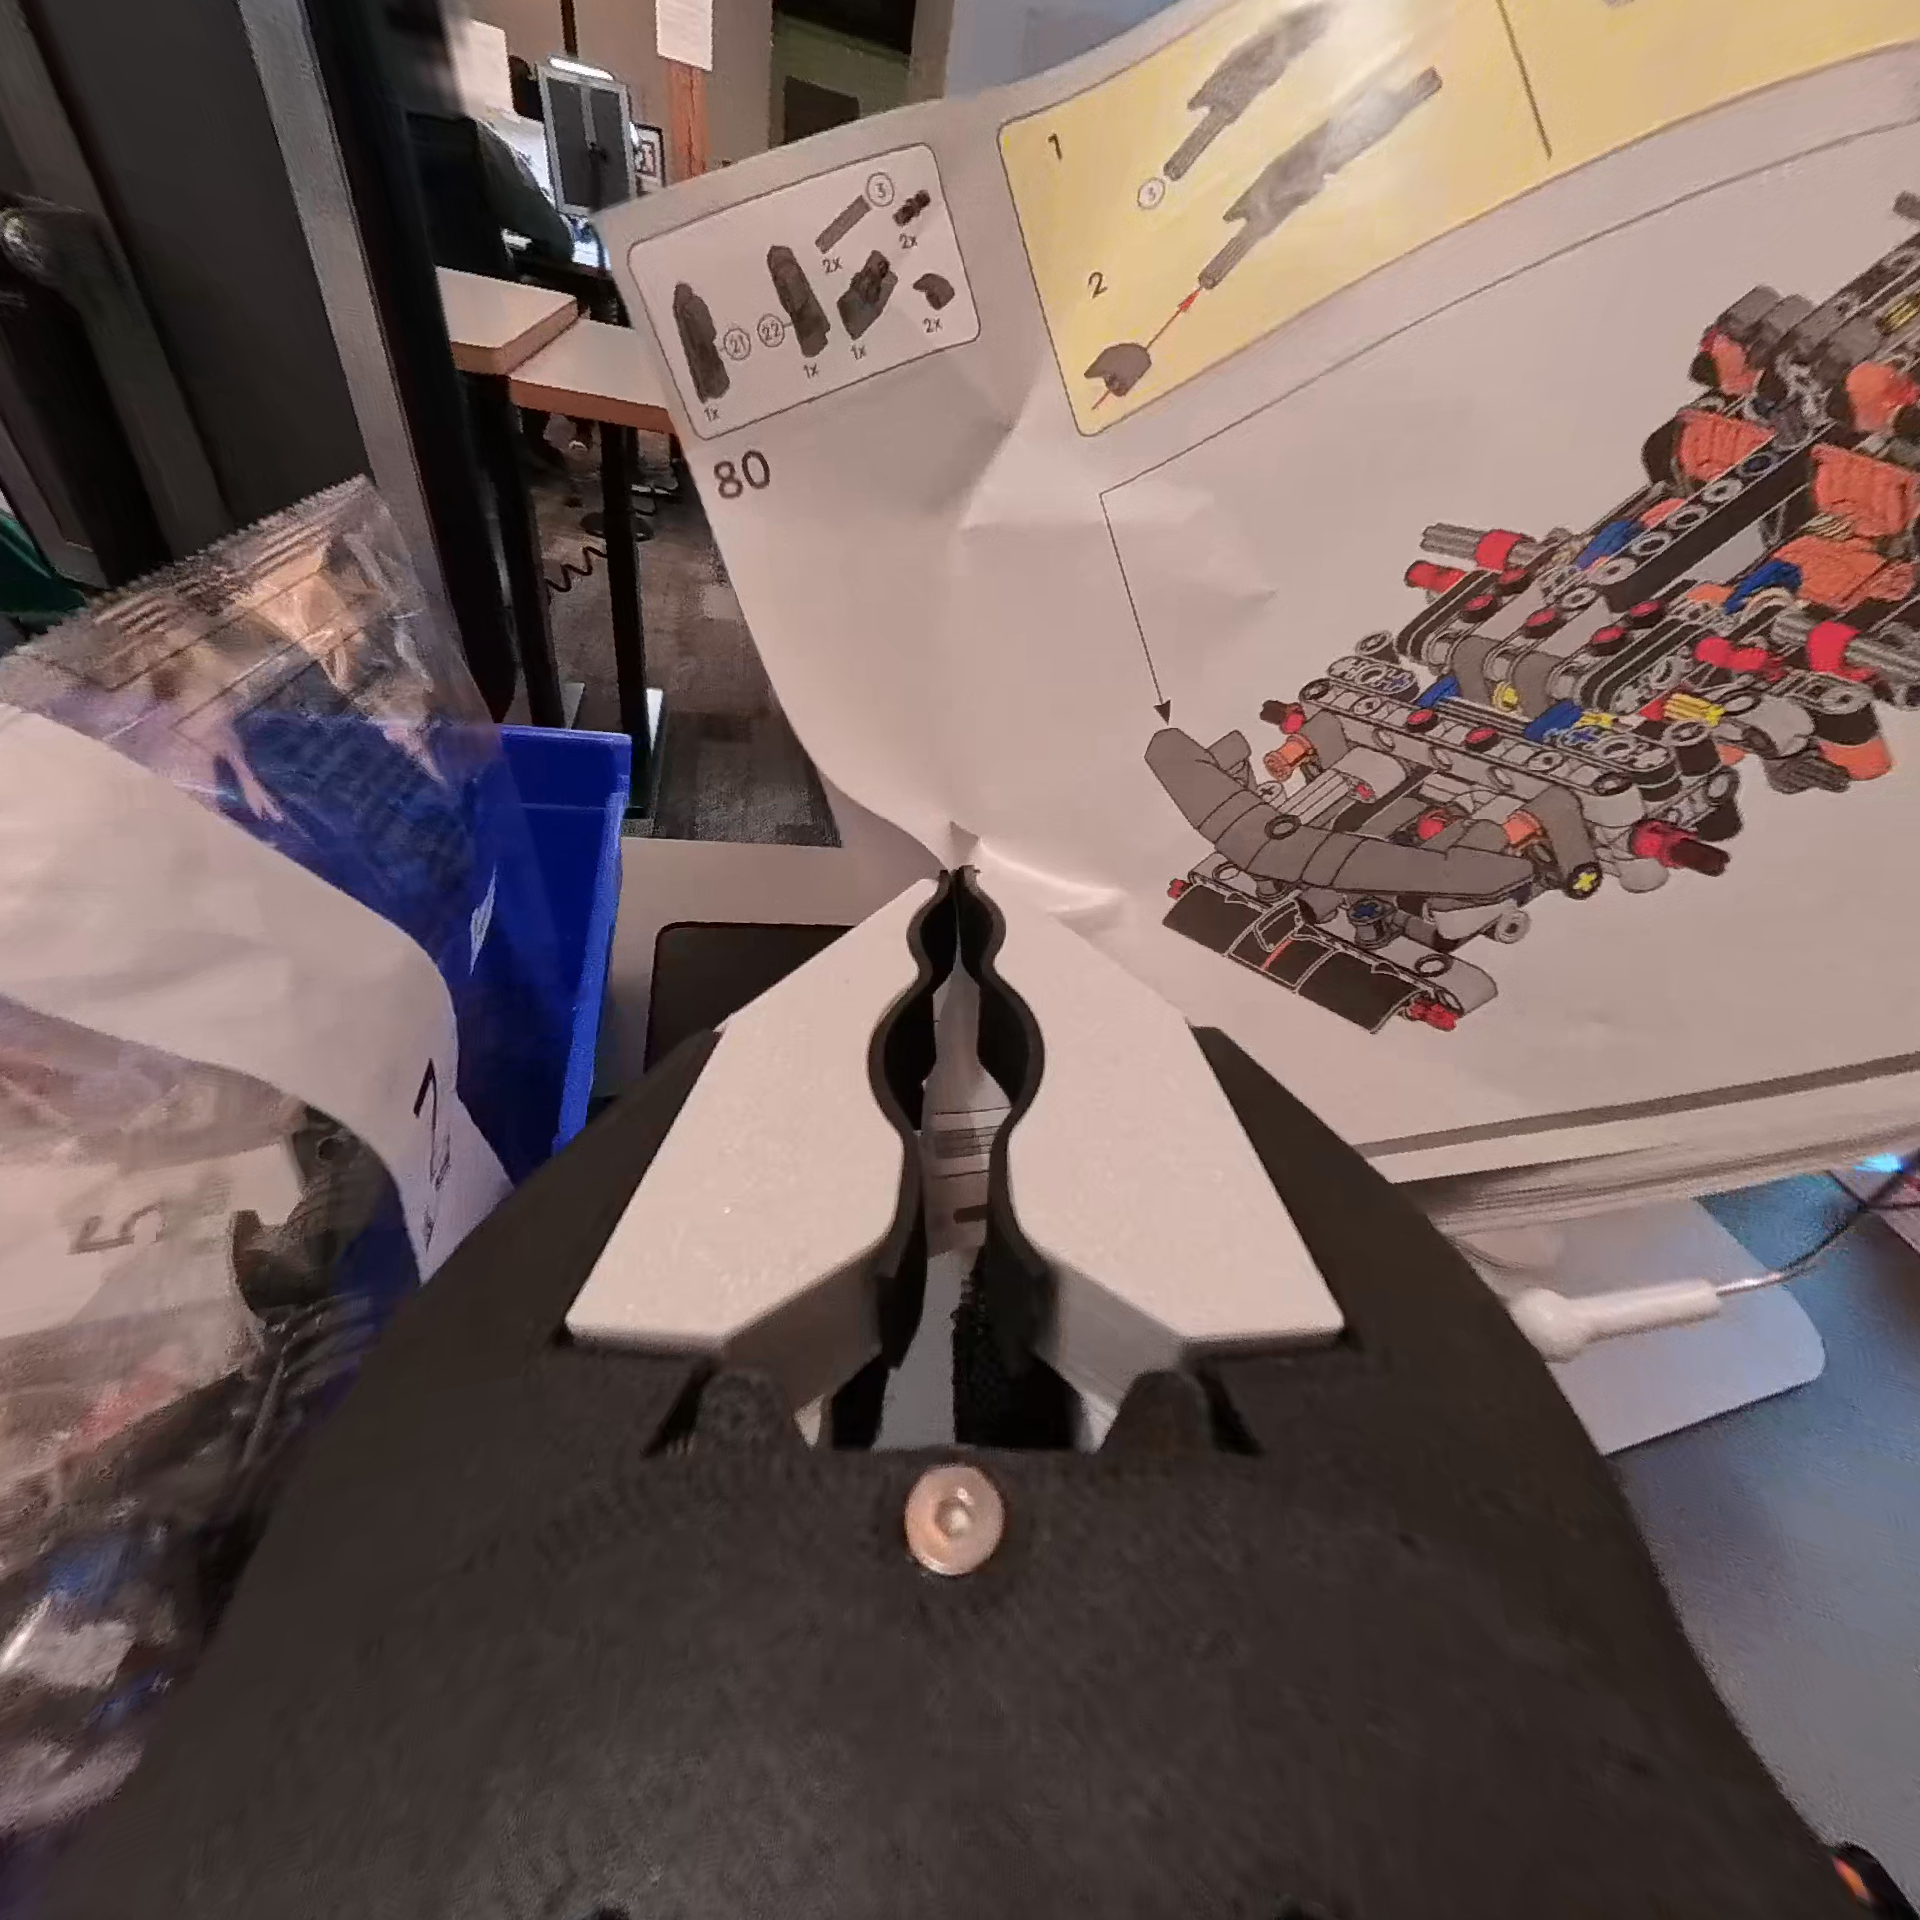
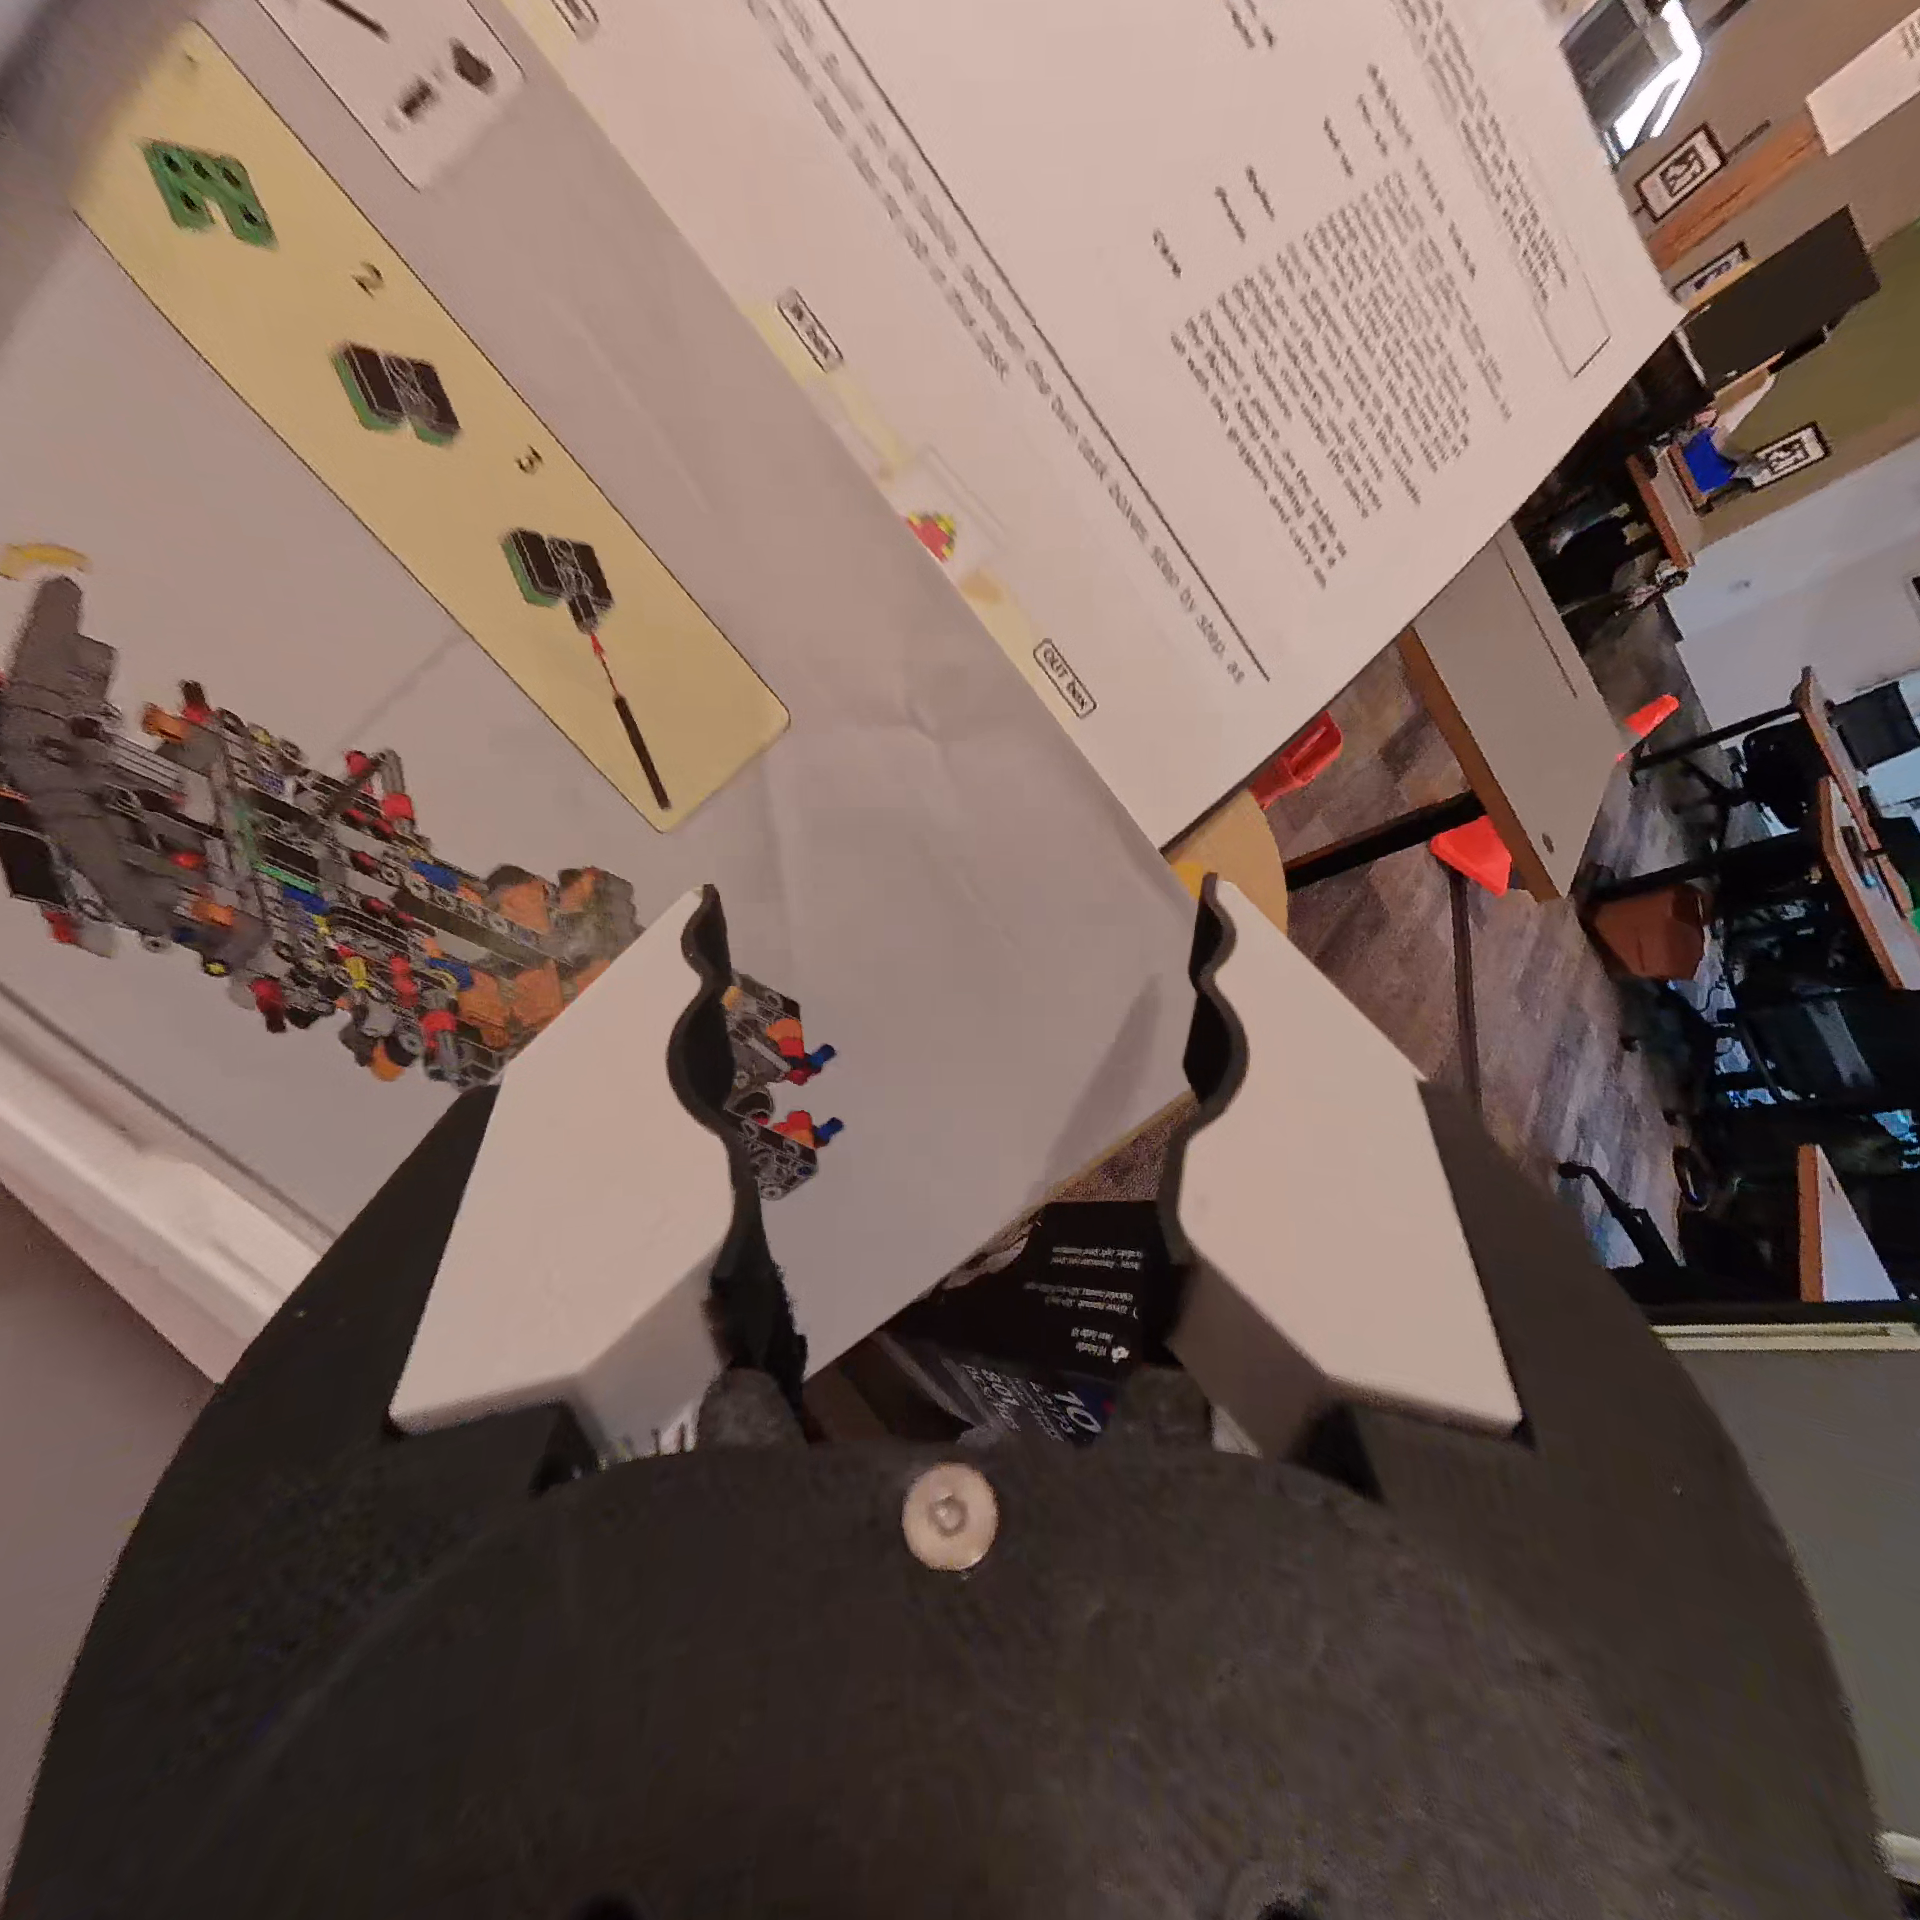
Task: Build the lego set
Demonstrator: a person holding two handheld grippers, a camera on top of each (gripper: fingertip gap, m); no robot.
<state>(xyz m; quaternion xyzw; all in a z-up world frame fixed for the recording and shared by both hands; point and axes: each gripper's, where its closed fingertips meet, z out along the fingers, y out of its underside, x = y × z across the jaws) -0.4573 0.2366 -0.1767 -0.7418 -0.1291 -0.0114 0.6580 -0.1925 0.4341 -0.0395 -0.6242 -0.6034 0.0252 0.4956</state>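
The Lego instruction booklet (image 1: pixel 1299 582) stands open in front of me, showing printed build steps and a drawing of the model. My left gripper (image 1: pixel 956 883) is shut on the lower edge of one page, which creases upward from the pinch. In the right wrist view the same kind of booklet page (image 2: pixel 914 852) slants across the frame. My right gripper (image 2: pixel 956 902) is open, with the page's lower corner lying between its two fingers, close to the left finger (image 2: pixel 582 1164). No loose Lego bricks show outside their bags.
Clear plastic bags of Lego parts (image 1: pixel 239 665) lie at the left, beside a blue bin (image 1: pixel 566 894). A white printed sheet (image 2: pixel 1195 260) hangs behind the booklet. A black box (image 2: pixel 1049 1309) lies under the right gripper. Tables and orange cones (image 2: pixel 1475 852) stand farther off. The gap from one gripper's tips to the other's is roughly 35 centimeters.
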